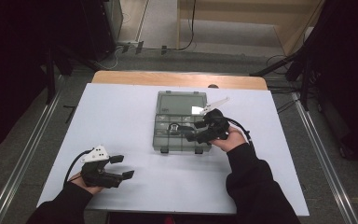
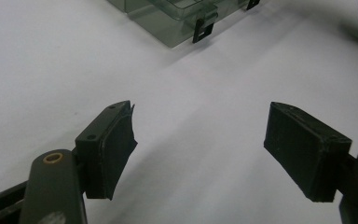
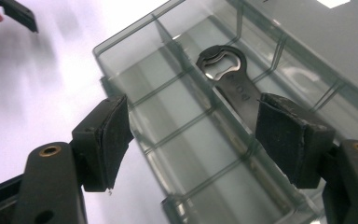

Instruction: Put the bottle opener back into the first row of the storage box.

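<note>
High view: a clear compartment box (image 1: 182,122) sits at the centre of the white table (image 1: 121,116).
Right gripper (image 1: 196,131): over the box's front half, jaws spread wide, holding nothing.
Bottle opener (image 3: 230,79): lying in a compartment of the box, at 1 o'clock from the right gripper's jaws in the right gripper view.
Left gripper (image 1: 121,167): at 8 o'clock from the box, well apart, jaws wide apart and empty above bare table.
</note>
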{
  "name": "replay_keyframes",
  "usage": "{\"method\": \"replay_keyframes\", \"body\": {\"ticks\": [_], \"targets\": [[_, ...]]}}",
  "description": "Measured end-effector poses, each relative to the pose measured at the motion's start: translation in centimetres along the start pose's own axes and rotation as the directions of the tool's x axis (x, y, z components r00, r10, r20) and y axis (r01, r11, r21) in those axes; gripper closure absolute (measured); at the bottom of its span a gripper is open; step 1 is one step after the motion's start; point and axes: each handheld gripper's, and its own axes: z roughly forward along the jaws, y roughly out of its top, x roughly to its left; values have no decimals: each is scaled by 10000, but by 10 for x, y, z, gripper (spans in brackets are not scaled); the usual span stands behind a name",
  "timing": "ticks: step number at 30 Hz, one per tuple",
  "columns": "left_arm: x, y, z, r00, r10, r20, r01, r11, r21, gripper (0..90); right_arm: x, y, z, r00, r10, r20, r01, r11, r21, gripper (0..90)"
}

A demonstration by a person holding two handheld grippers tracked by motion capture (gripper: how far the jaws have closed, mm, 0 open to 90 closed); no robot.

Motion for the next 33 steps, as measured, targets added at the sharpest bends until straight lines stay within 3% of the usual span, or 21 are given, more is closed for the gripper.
{"method": "replay_keyframes", "body": {"ticks": [12,16,19,33], "targets": [[-1,0,0,10000,65,60,-65,10000,40,239,15,-36,-16,9982,230,549,-222,9996,-151,275],[-1,0,0,10000,62,60,-62,10000,28,239,19,-43,-17,9979,215,610,-210,9997,-80,273],[-1,1,0,10000,73,61,-73,10000,22,239,22,-50,-21,9984,42,560,-37,10000,-85,213],[0,1,-1,10000,28,46,-28,10000,-30,239,31,-87,-39,9952,226,947,-188,9990,-409,234]]}}
